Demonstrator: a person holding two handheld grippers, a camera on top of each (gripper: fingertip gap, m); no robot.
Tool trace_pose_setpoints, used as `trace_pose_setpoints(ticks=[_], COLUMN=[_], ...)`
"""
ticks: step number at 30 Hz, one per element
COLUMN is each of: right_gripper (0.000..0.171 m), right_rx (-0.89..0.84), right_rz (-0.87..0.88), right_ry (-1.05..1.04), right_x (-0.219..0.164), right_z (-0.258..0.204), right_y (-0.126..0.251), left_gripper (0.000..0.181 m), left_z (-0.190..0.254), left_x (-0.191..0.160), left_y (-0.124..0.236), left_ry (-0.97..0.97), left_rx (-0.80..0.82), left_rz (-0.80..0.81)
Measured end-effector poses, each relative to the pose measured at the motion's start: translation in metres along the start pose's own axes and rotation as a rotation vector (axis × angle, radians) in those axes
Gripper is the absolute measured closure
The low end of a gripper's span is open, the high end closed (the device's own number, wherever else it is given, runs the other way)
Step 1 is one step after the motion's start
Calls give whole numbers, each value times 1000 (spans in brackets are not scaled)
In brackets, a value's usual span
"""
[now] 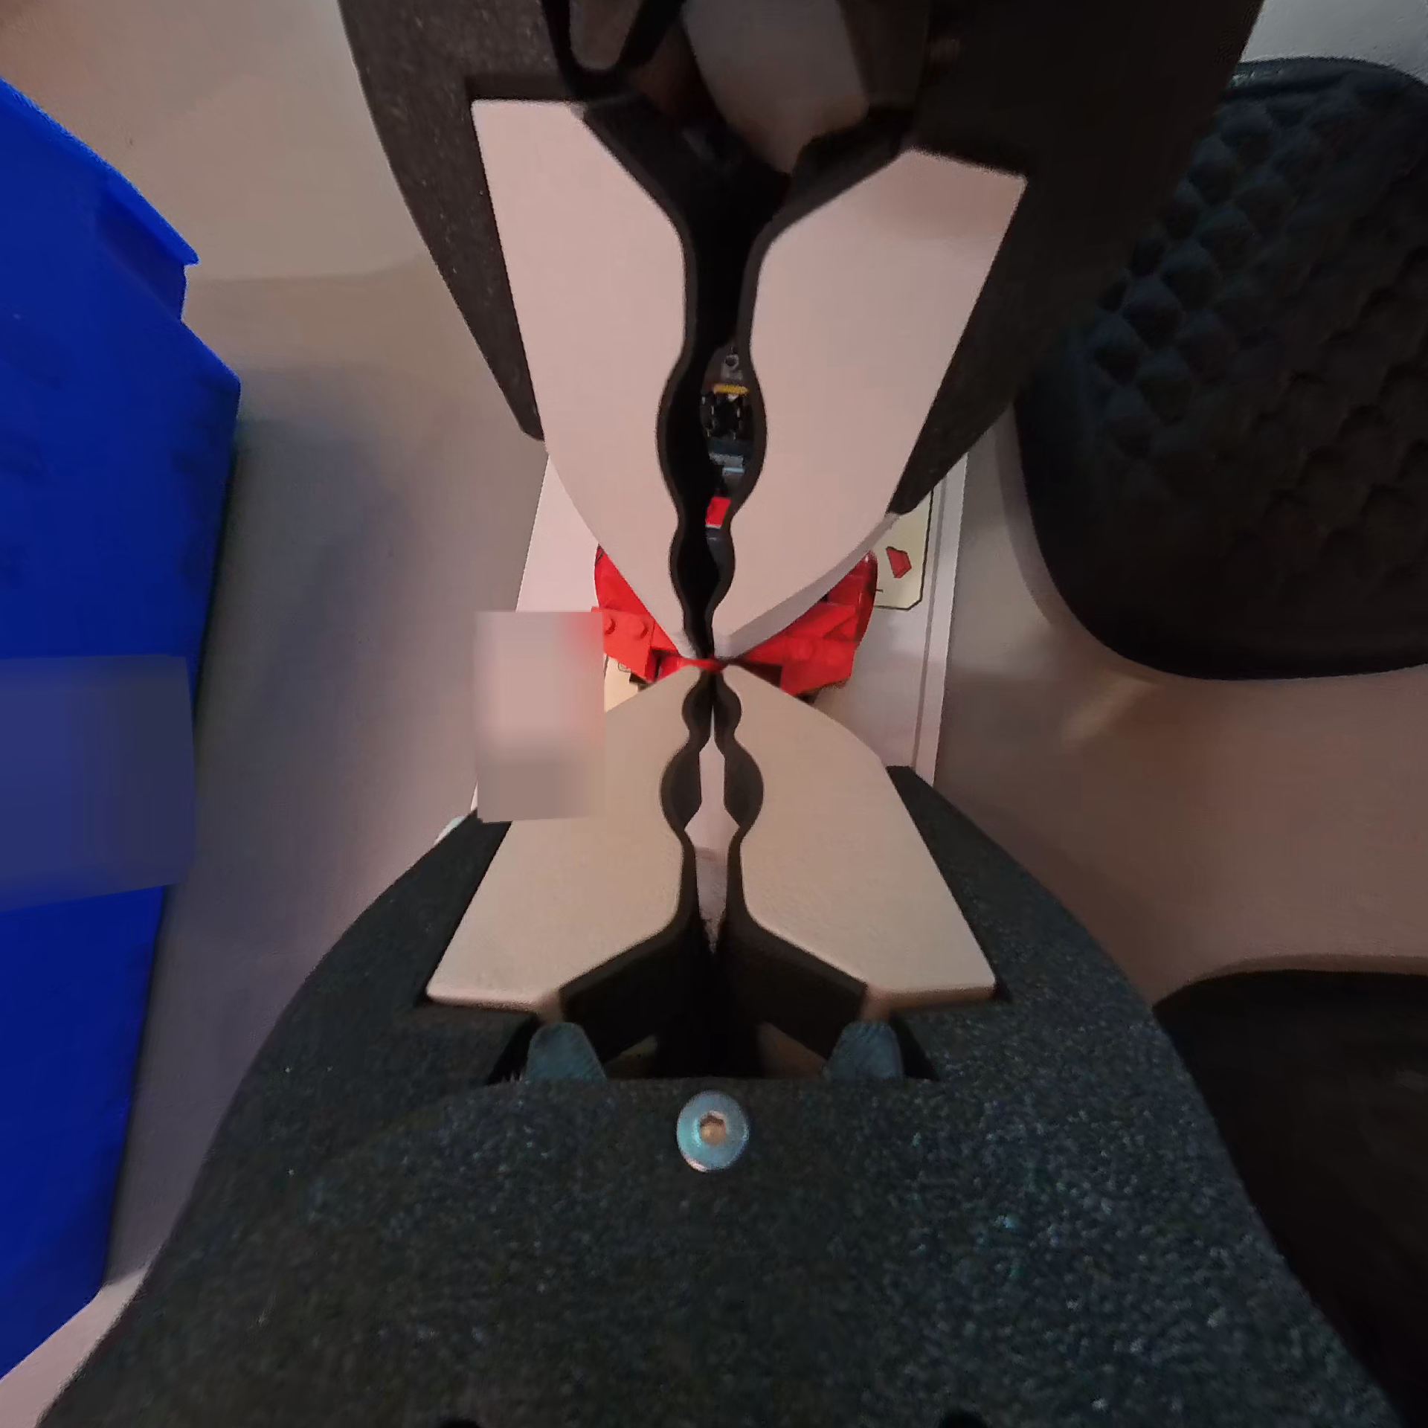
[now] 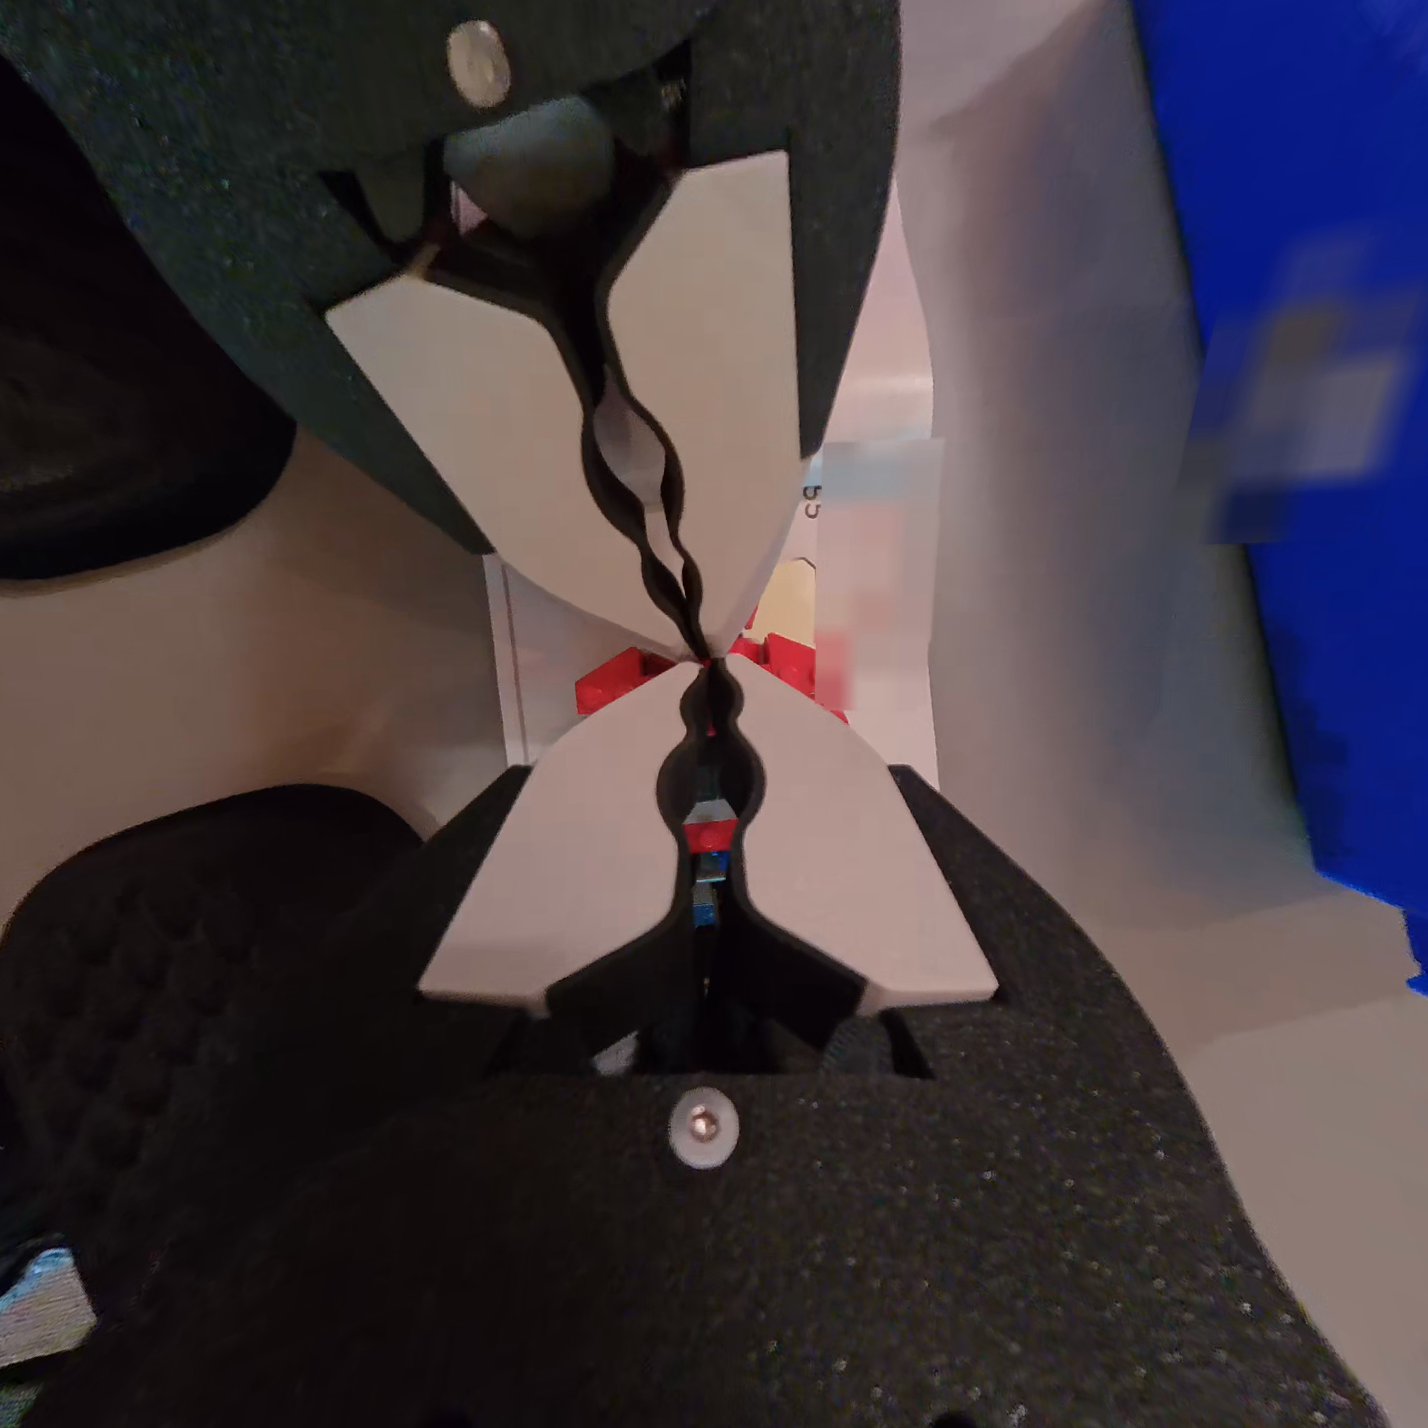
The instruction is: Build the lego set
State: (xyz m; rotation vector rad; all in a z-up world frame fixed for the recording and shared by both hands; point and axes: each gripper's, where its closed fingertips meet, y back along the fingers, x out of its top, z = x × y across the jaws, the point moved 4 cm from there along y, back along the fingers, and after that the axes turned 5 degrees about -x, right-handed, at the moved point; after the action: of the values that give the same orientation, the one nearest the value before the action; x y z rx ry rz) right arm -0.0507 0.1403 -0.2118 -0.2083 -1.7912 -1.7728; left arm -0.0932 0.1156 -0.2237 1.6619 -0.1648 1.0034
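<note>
Both grippers meet tip to tip over the red lego model (image 1: pixel 811 641) on the instruction sheet (image 1: pixel 931 618). Left gripper (image 1: pixel 707 672) and right gripper (image 2: pixel 707 668) pinched near-closed, likely sharing one small red piece (contact hidden) for pressing on.

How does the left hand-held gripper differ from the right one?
The right hand-held gripper seems to clamp a brick stack in its finger gap; the left hand-held gripper has a bare gap. The blue bin lies left of the left one, right of the right one. Both are shut, tips meeting over the red model.
</note>
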Motion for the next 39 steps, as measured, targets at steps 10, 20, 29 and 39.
trace_pose_setpoints(ticks=[10,20,29,39], right_gripper=[133,61,94,95], right_rx=[17,56,33,34], right_rz=[198,86,50,54], right_ry=[-66,-48,20,27], right_x=[-21,-52,-49,-49], right_z=[5,5,3,3], right_y=[30,10,-9,-9], left_gripper=[181,181,181,181], left_z=[1,-7,-5,-4], left_x=[-3,-11,-10,-8], left_y=[16,0,-6,-7], left_ry=[-8,43,26,19], left_rx=[80,78,64,84], left_rz=[-27,-28,-52,-126])
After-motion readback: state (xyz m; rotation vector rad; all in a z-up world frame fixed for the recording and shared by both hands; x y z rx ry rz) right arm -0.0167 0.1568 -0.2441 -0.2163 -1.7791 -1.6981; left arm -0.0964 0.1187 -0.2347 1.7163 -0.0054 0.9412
